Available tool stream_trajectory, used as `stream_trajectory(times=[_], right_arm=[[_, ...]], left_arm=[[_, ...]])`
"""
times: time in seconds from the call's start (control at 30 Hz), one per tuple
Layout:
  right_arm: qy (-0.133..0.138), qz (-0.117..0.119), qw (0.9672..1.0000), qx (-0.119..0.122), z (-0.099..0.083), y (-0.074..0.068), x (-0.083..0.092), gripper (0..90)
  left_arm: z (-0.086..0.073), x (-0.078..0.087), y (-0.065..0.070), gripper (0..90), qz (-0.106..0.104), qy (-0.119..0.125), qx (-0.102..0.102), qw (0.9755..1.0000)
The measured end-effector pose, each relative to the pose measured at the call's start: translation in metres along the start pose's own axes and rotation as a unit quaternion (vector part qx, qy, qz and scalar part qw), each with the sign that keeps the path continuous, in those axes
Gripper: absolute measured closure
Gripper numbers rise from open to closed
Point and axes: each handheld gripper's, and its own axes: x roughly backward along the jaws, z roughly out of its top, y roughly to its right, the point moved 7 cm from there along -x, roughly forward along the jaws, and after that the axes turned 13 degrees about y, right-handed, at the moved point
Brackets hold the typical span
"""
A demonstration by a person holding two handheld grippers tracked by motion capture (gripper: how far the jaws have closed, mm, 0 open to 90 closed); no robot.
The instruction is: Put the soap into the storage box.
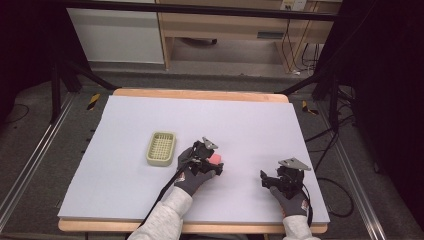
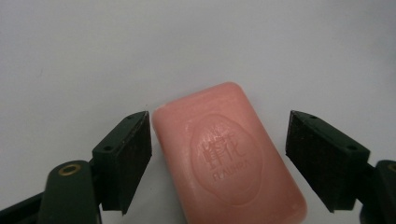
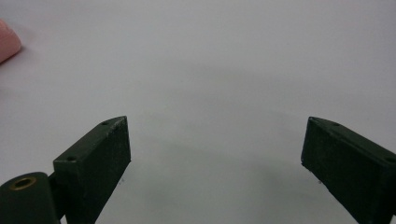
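Observation:
A pink bar of soap (image 2: 229, 154) with a stamped oval seal lies flat on the pale grey table. My left gripper (image 2: 218, 161) is open around it, one jaw on each side; the left jaw is close to the bar's edge, the right jaw stands apart from it. From above, the soap (image 1: 216, 159) peeks out pink just right of the left gripper (image 1: 206, 159). My right gripper (image 1: 280, 179) rests near the front right of the table, open with nothing between its jaws. In the right gripper view (image 3: 215, 158) a corner of the soap (image 3: 7, 39) shows at the far left.
A pale green slatted soap dish (image 1: 161, 148) sits on the table left of the left gripper. The grey mat (image 1: 200, 120) covers a wooden-edged table. Shelving and cables stand behind it; metal rails run along both sides.

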Motion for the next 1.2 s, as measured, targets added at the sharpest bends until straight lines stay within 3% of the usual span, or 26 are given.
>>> stream_trajectory(times=[0.47,0.87,1.2], right_arm=[[-0.005,0.000,1.0000,0.000,-0.001,-0.001,-0.001,8.4],[-0.006,-0.001,1.0000,0.003,-0.001,-0.001,-0.002,8.4],[-0.007,-0.001,1.0000,0.004,-0.001,-0.001,-0.002,8.4]], left_arm=[[-0.008,-0.006,-0.001,25.0,-0.004,-0.019,0.012,0.9997],[-0.011,-0.006,-0.002,36.4,-0.007,-0.030,0.001,0.9995],[-0.011,-0.006,-0.002,36.5,-0.013,-0.033,-0.005,0.9994]])
